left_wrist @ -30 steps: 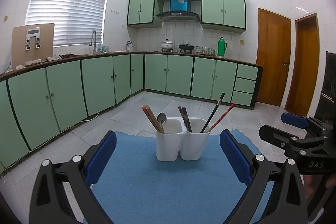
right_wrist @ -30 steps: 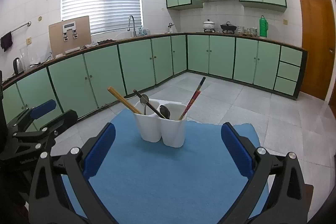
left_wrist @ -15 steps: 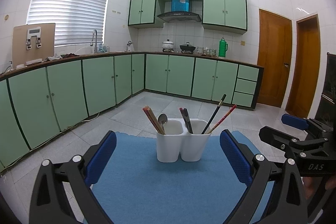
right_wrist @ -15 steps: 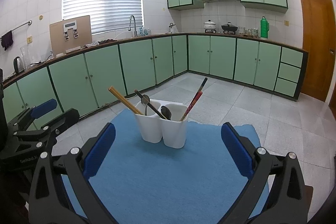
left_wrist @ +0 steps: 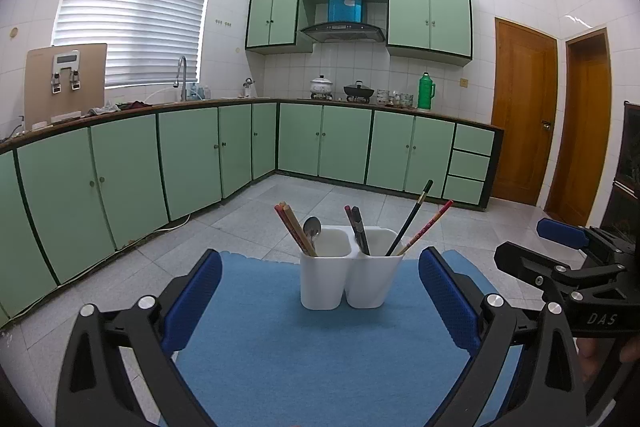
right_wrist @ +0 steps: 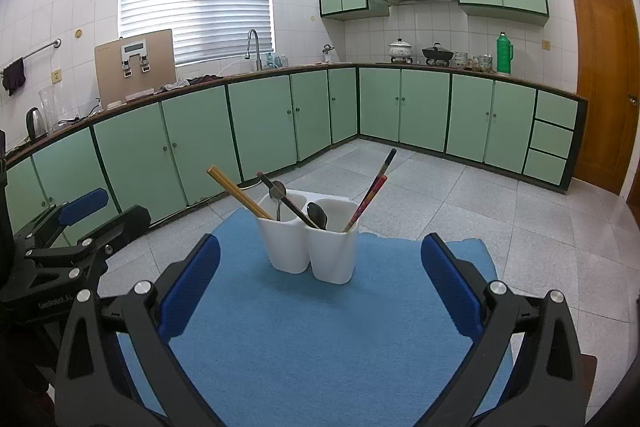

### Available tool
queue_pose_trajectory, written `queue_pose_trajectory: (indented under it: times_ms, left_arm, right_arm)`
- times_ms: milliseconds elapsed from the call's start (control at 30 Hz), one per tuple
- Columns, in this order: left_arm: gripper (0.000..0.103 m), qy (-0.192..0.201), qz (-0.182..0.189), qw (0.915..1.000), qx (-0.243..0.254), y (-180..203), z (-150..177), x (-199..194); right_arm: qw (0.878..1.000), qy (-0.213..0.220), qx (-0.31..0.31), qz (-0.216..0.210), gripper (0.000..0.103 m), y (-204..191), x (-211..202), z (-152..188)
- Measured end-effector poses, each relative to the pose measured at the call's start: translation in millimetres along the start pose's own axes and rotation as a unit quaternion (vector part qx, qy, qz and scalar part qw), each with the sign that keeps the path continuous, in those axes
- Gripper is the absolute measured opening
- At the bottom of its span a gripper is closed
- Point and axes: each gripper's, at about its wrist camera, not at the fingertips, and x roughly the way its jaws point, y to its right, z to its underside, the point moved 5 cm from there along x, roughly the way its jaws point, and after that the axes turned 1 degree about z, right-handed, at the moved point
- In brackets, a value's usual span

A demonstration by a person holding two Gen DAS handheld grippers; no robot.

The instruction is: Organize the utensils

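A white two-compartment holder stands upright on a blue mat. Its left cup holds wooden chopsticks and a metal spoon. Its right cup holds dark-handled utensils, a black chopstick and a red chopstick; a dark spoon shows there too. My left gripper is open and empty, short of the holder. My right gripper is likewise open and empty, to the right of the left one.
The mat covers a small table whose brown corner shows at the lower right. Grey tiled floor lies beyond it. Green cabinets line the walls, and wooden doors stand at the right.
Both views have shifted only slightly. The holder and its utensils stay in place, and both grippers remain open.
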Motion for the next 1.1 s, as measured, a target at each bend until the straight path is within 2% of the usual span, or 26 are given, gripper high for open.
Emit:
queue_pose_trajectory:
  times_ms: [1100]
  left_arm:
    - [0.097,-0.001,0.000,1.0000,-0.001,0.0,-0.3,0.0]
  right_arm:
    - [1.000,-0.004,0.002,-0.001,0.098,2.7,5.0,4.2]
